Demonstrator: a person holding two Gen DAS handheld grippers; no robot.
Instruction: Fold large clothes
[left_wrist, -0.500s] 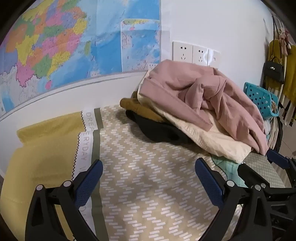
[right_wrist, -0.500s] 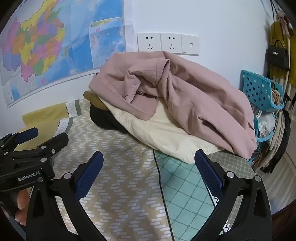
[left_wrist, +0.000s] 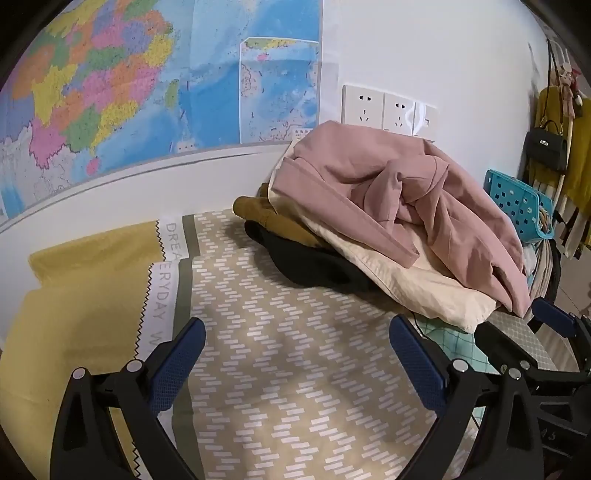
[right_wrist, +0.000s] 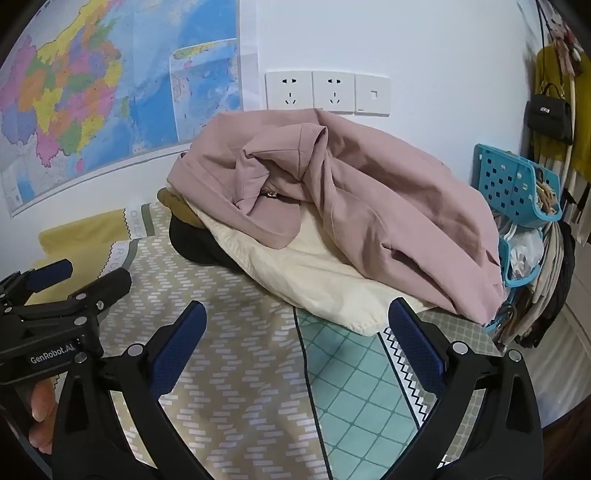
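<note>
Both views nudged slightly closer to clothes pile (left_wrist: 399, 221), maybe.

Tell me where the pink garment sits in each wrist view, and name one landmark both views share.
Left wrist view: the pink garment tops the clothes pile, right of centre, beyond the open left tongs.
Right wrist view: the pink garment lies at centre, spreading right, beyond the open right tongs.
Shared landmark: the white wall sockets just above the pile.

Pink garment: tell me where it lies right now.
The pink garment tops the clothes pile at the back of the bed, below the wall sockets, lying on a cream garment, left of the blue basket in the right wrist view.
</note>
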